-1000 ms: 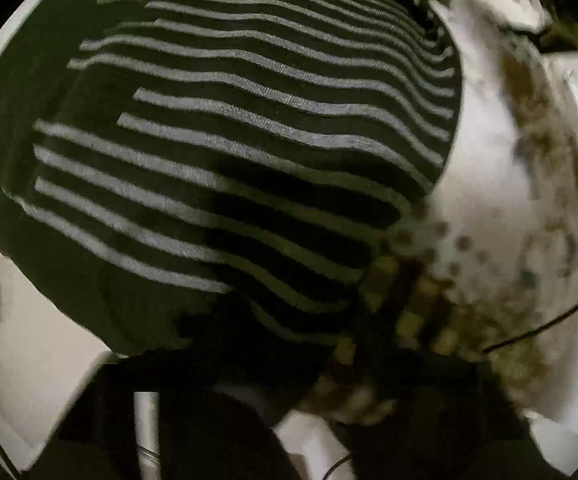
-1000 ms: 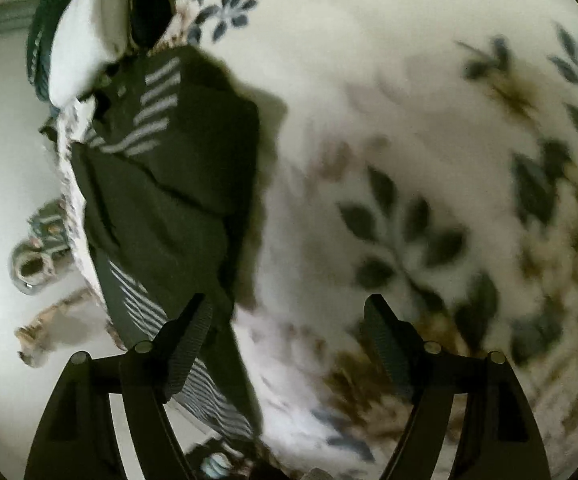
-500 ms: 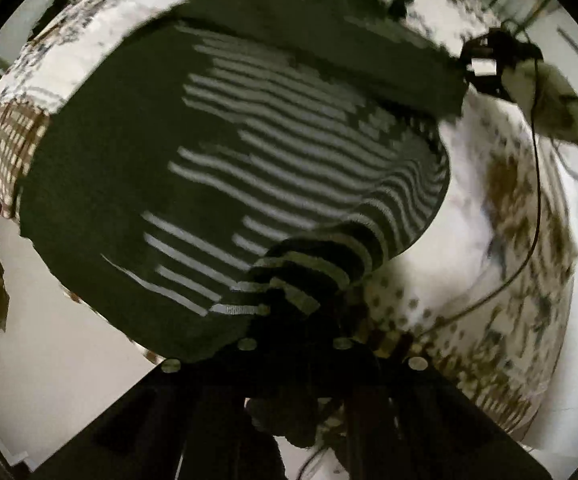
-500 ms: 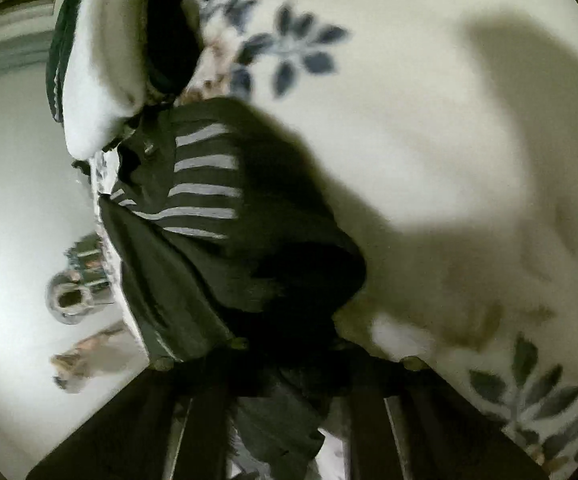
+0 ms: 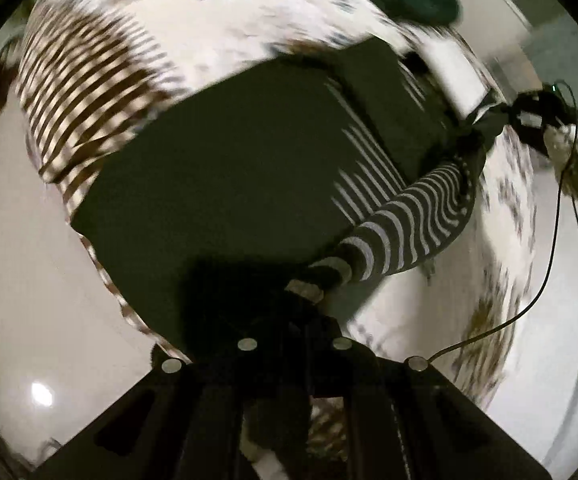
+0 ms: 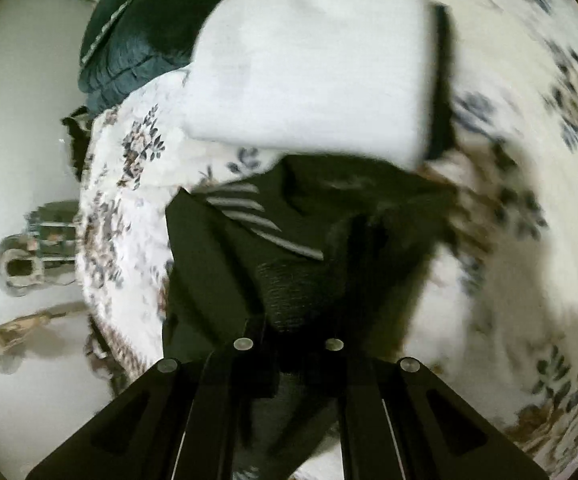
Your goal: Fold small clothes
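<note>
Since a second ago both tongs have closed on the dark striped garment (image 5: 229,184) and lifted its edges off the bed: the right tongs (image 6: 289,320), which stood wide apart over the bedspread, are now clamped on dark ribbed fabric, and the left tongs (image 5: 295,312) are clamped on a twisted striped part of the cloth (image 5: 405,224). In the left wrist view the garment stretches from the left tongs across the floral bedspread (image 5: 229,28) to the far corner, where the other gripper and a gloved hand (image 5: 577,160) hold it. In the right wrist view the garment hangs from the tongs with its stripes (image 6: 249,216) showing, just below a folded white cloth (image 6: 309,64) and a dark green cushion (image 6: 129,40)
</note>
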`<state>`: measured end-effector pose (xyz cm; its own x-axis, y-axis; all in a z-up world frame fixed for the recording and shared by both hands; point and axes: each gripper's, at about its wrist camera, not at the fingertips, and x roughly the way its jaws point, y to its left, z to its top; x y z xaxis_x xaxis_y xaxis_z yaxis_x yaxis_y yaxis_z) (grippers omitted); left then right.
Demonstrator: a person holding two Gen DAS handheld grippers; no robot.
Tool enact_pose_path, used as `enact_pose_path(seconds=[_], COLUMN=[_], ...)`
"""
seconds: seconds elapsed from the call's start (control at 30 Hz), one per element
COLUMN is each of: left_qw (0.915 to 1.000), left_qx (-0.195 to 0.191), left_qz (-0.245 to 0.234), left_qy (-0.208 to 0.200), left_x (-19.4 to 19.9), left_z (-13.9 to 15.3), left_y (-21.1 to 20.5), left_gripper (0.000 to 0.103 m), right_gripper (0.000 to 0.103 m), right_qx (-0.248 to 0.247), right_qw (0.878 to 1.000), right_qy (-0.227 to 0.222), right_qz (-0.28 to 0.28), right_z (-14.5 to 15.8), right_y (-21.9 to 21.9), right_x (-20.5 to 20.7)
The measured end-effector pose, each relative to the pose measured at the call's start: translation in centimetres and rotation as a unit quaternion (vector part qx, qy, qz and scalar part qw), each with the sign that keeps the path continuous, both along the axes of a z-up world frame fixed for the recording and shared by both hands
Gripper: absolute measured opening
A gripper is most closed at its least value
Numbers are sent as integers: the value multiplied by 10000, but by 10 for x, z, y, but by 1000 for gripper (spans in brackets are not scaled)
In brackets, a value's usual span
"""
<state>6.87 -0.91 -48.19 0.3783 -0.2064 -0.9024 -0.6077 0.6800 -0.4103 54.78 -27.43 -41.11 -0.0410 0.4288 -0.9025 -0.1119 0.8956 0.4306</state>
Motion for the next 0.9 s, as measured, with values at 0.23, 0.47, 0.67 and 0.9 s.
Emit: enact_pose_path(seconds=[0.23,0.47,0.67,0.9], left_qw=[9972,9945,9907,9945], left_qx=[-609,-973,-1013,-789], left_qz=[419,380,704,427], left_qy=[53,106,580,538], left_x=[6,5,-25,-37], left_z=[-48,-74,-97,-73], left_y=[91,150,195,195], left_gripper=[5,6,8,39], right_gripper=[5,5,49,63], right_qx=[-649,-1167,-510,-338], right_qw=[9975,9930,9965,9937], right_qy=[4,83,661,765], right_qz=[283,155,-78,752], right_z=[-40,-91,-107,-73], right_y=[176,273,288,264], right_x=[28,36,34,-54])
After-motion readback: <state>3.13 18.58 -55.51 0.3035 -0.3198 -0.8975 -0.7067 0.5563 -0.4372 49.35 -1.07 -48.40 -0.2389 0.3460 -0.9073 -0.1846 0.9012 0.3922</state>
